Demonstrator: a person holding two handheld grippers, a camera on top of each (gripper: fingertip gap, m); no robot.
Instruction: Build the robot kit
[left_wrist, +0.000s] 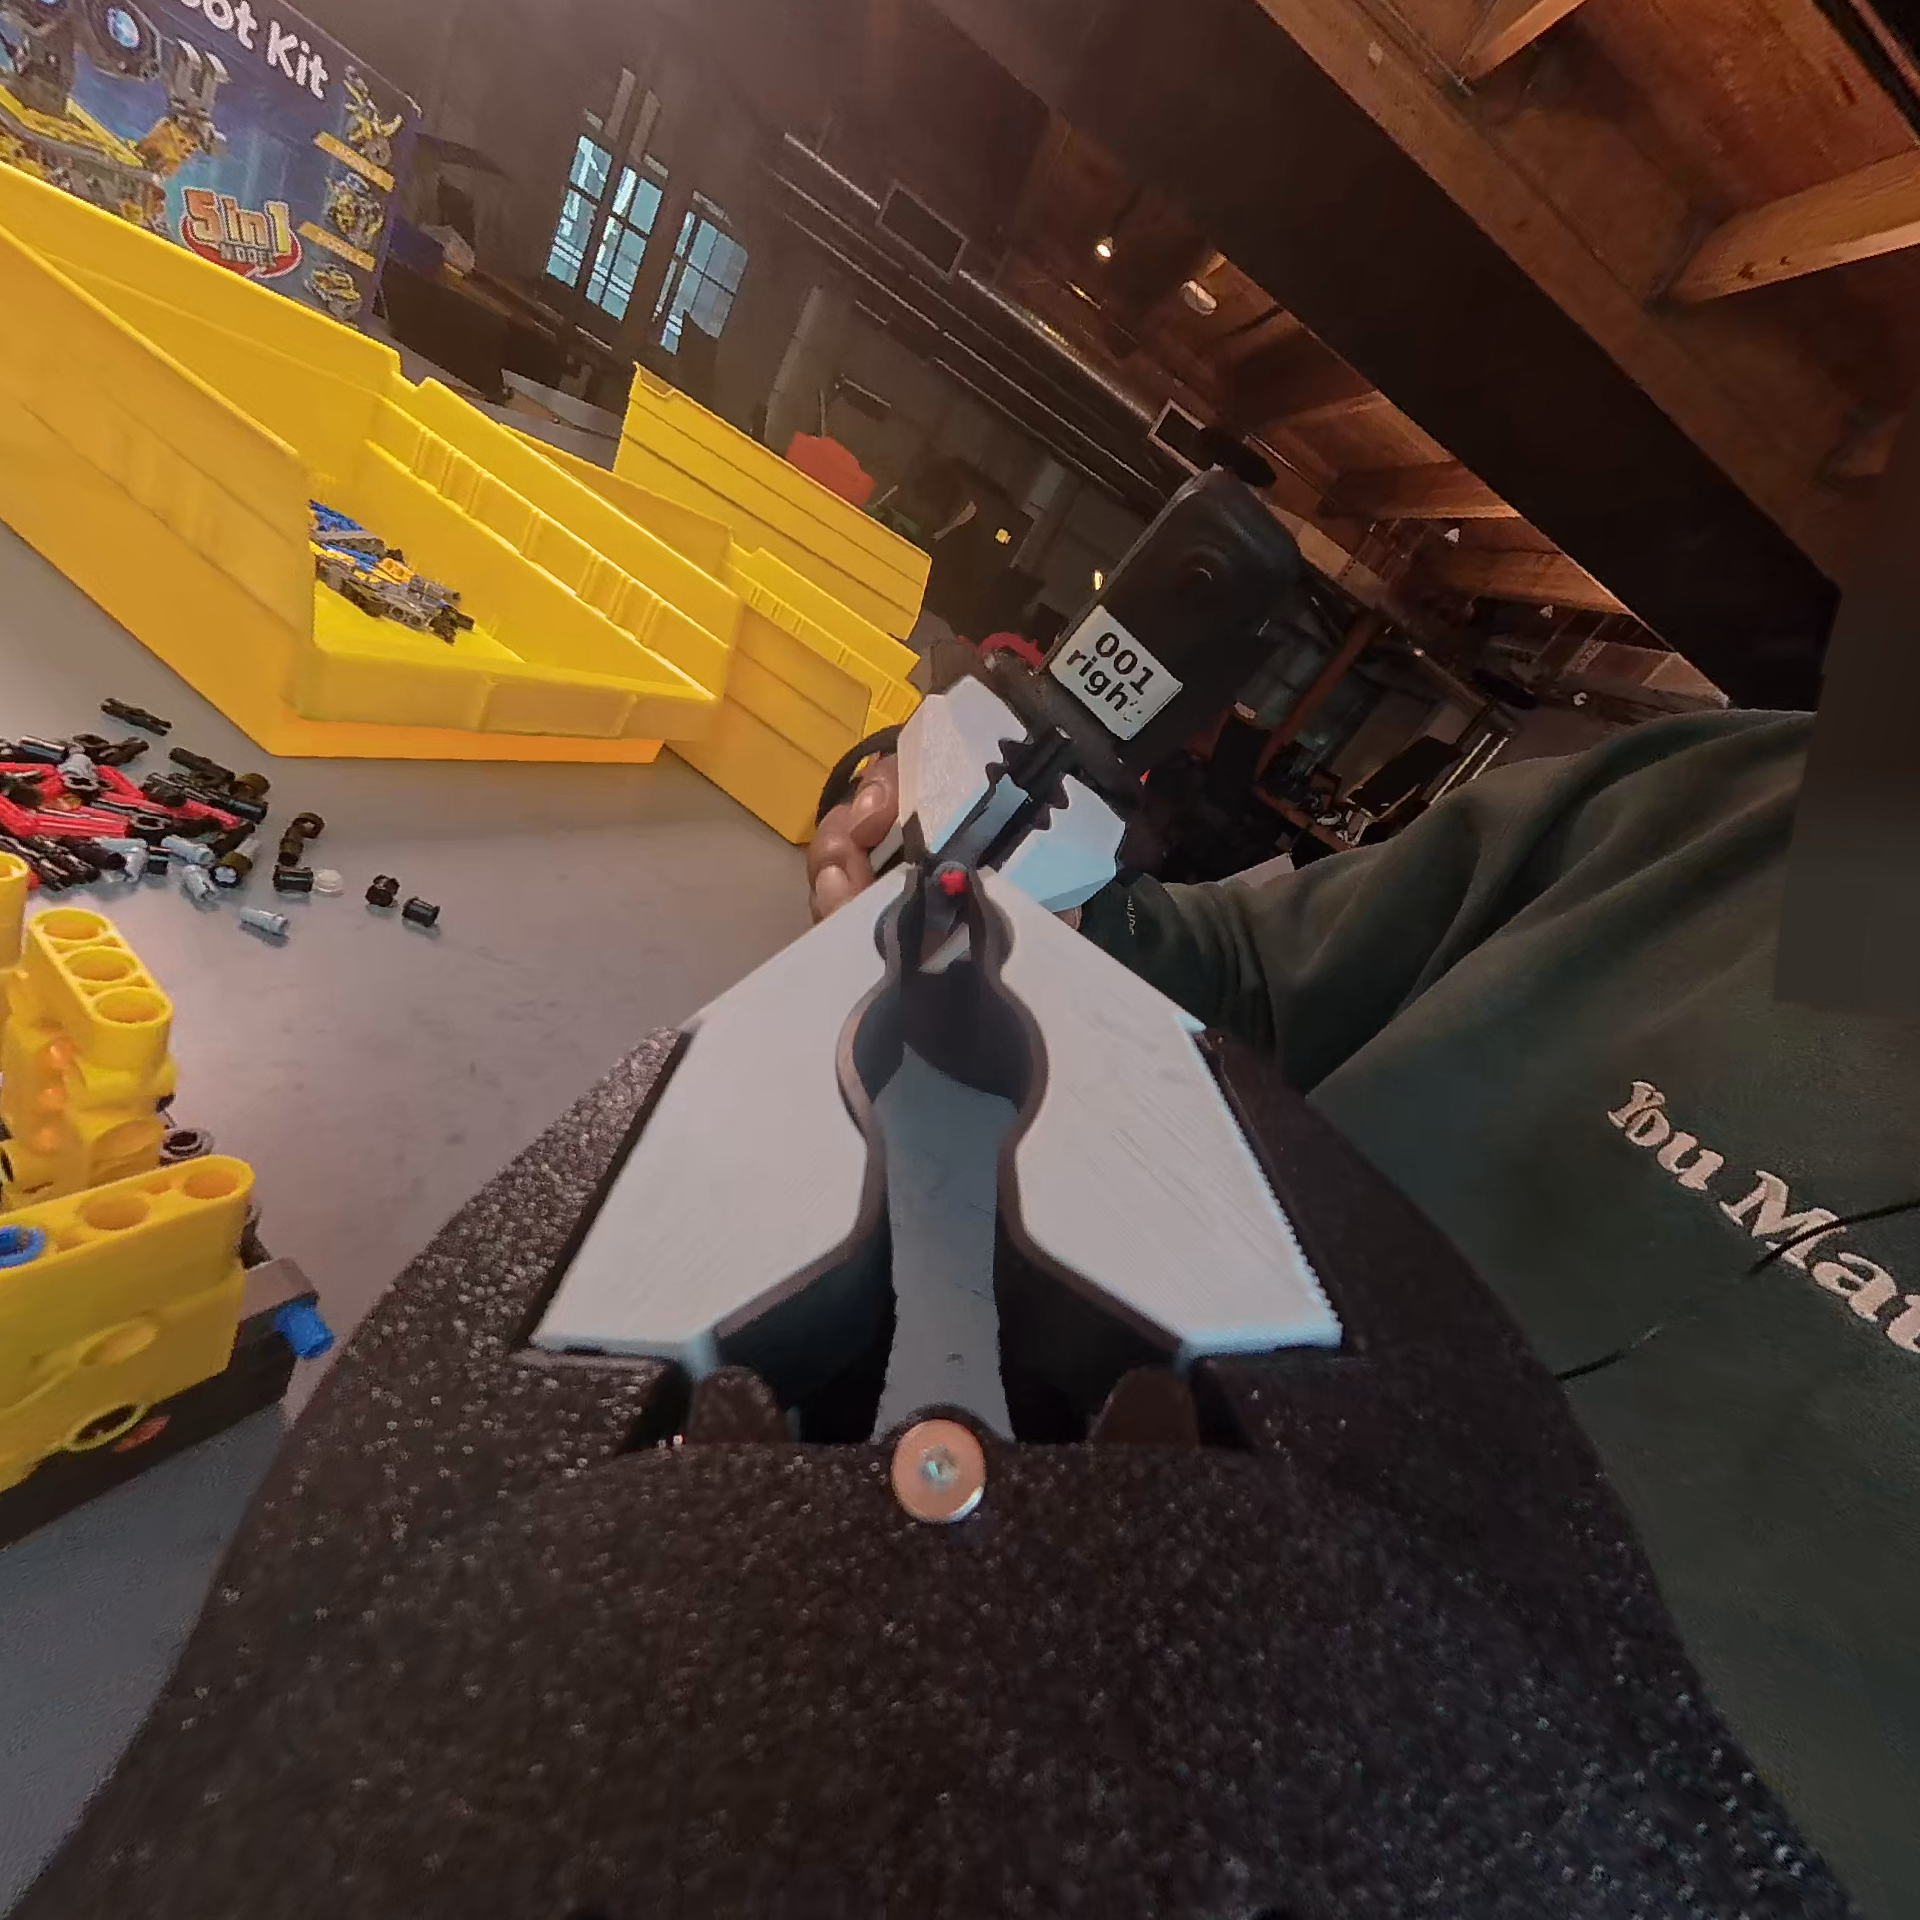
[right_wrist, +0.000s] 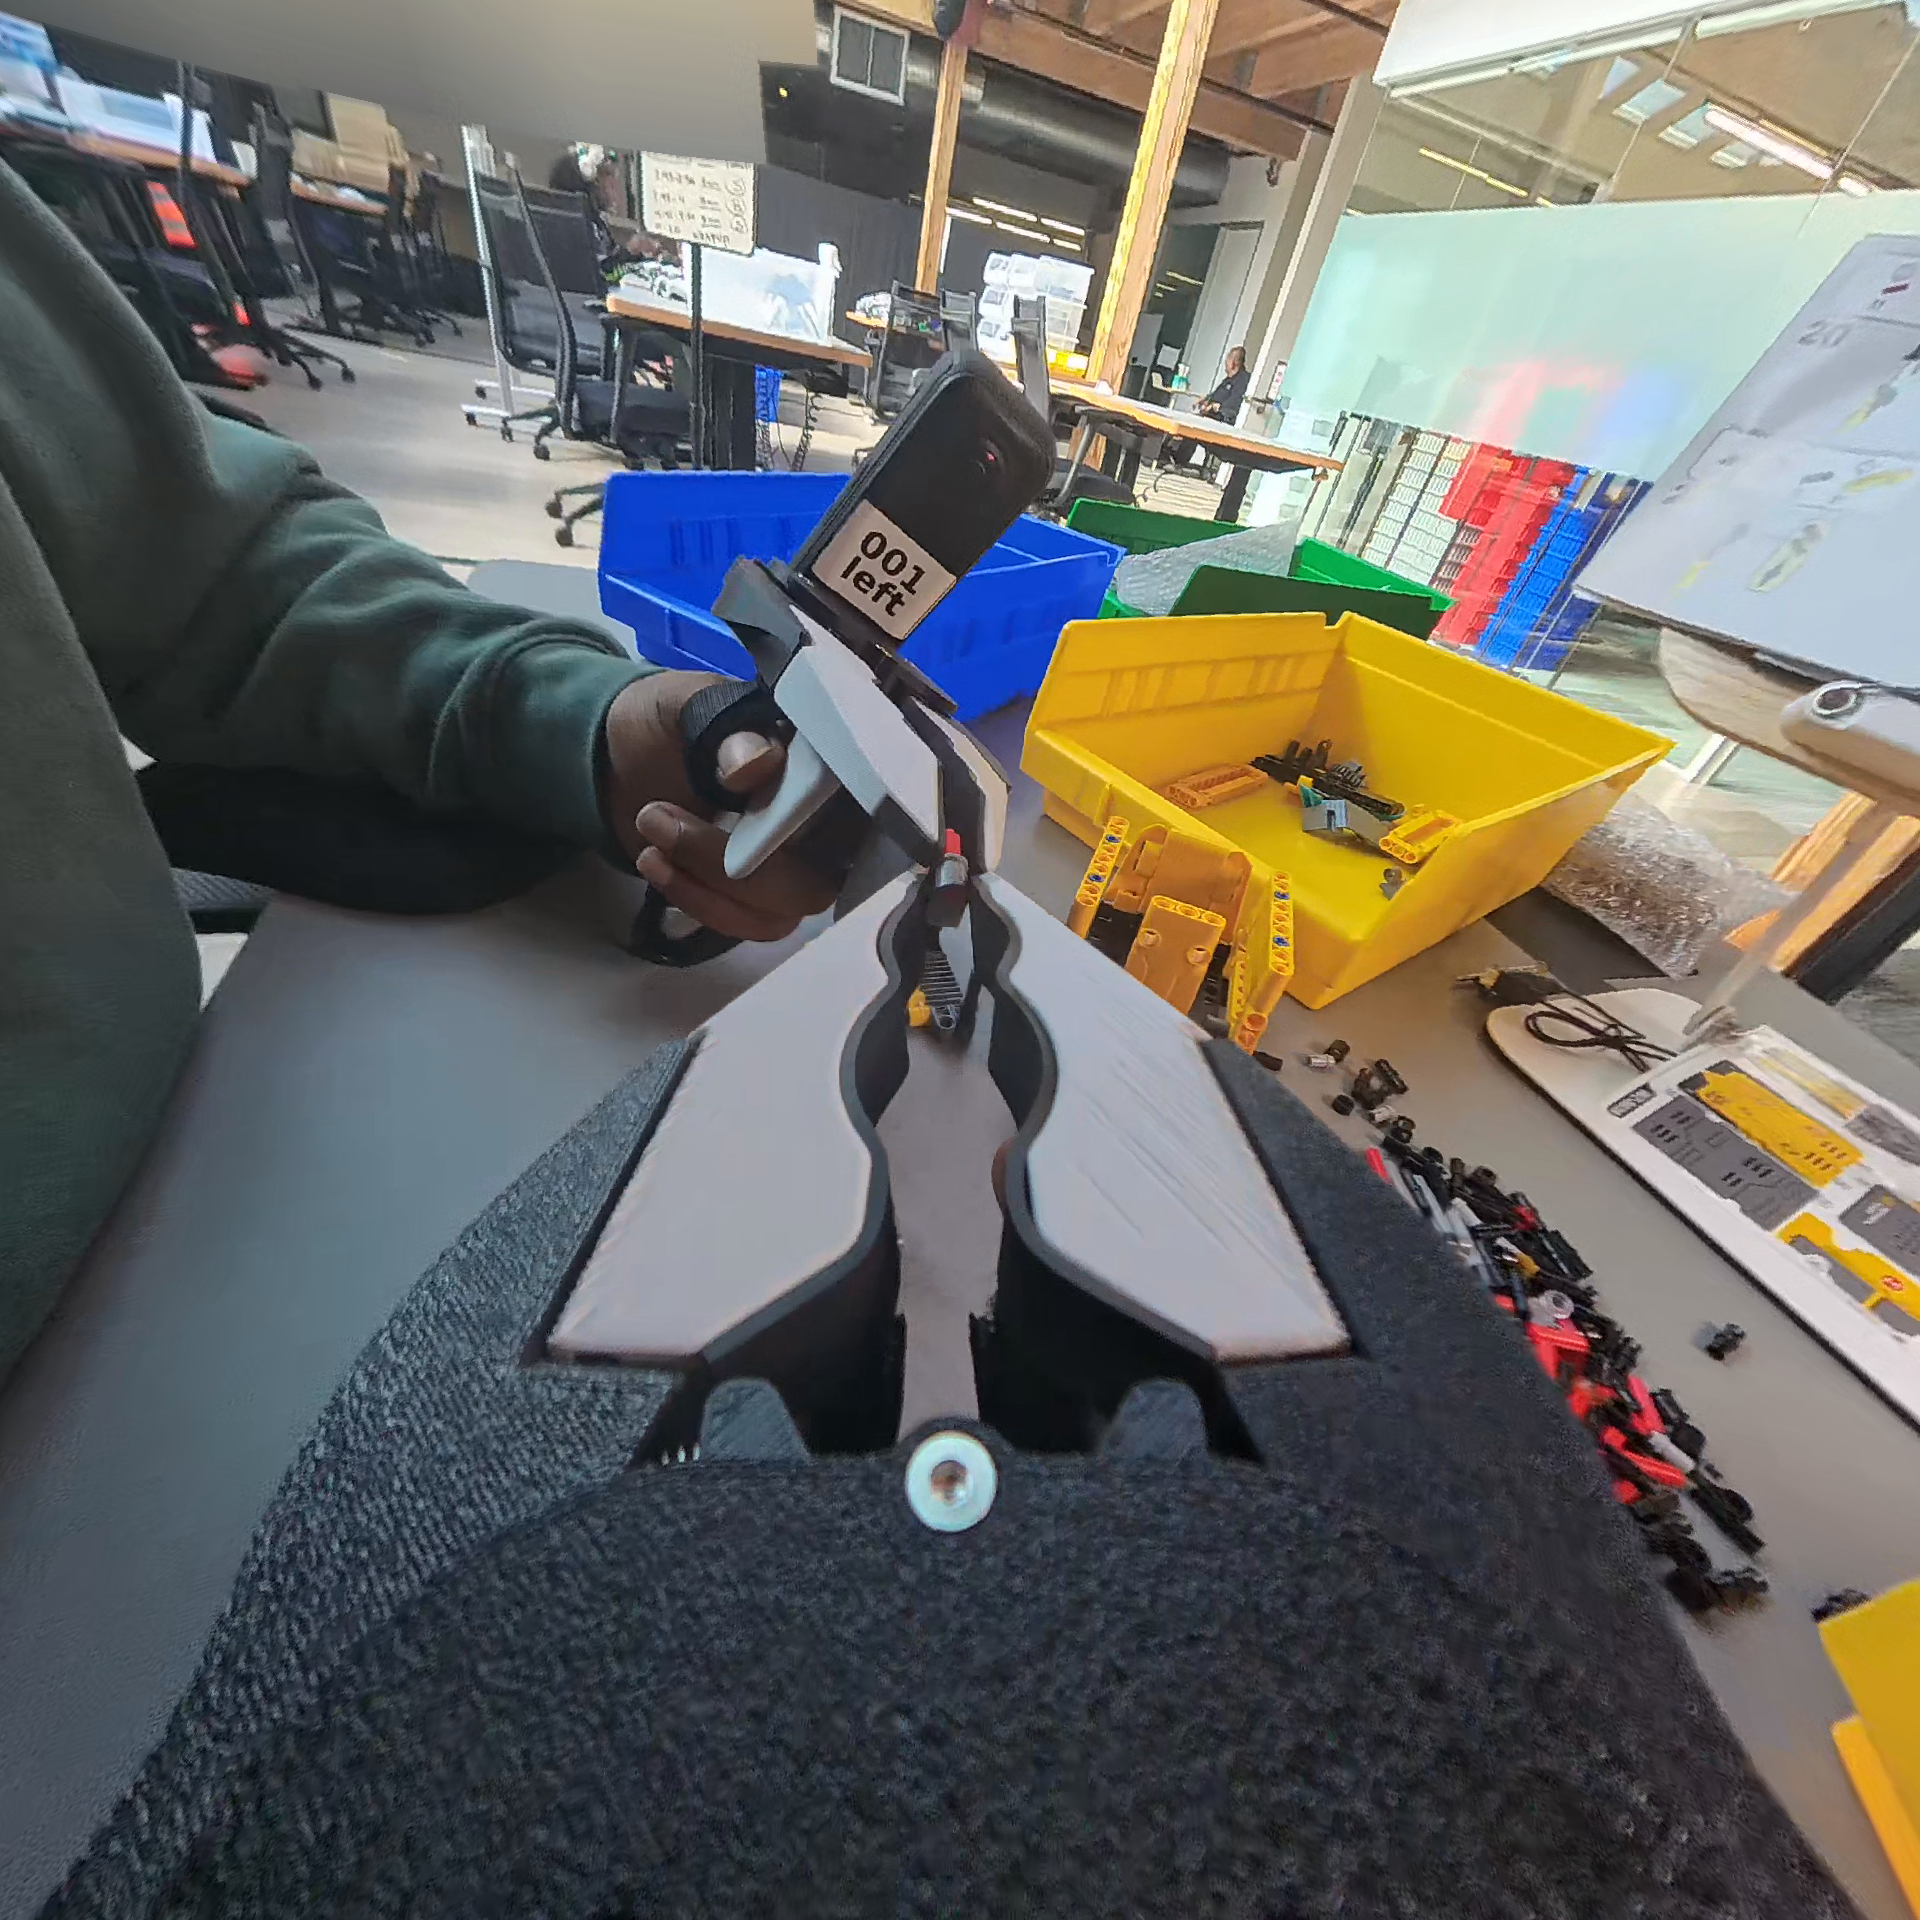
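At frame centre the left gripper (left_wrist: 940, 914) and right gripper (right_wrist: 948, 914) meet tip to tip, jaws of each pinching one small black part with a red pin (left_wrist: 948, 883), above the grey worktop (left_wrist: 520, 987), loose pieces (left_wrist: 135, 810) and yellow bins (left_wrist: 499, 582) farther left.

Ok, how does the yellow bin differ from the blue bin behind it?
The yellow bin sits nearer, loose building pieces showing inside; the blue bin sits farther back, partly hidden by the left gripper, contents out of sight. A yellow model stands before the yellow bin, none before the blue bin. Both are open-topped plastic bins.
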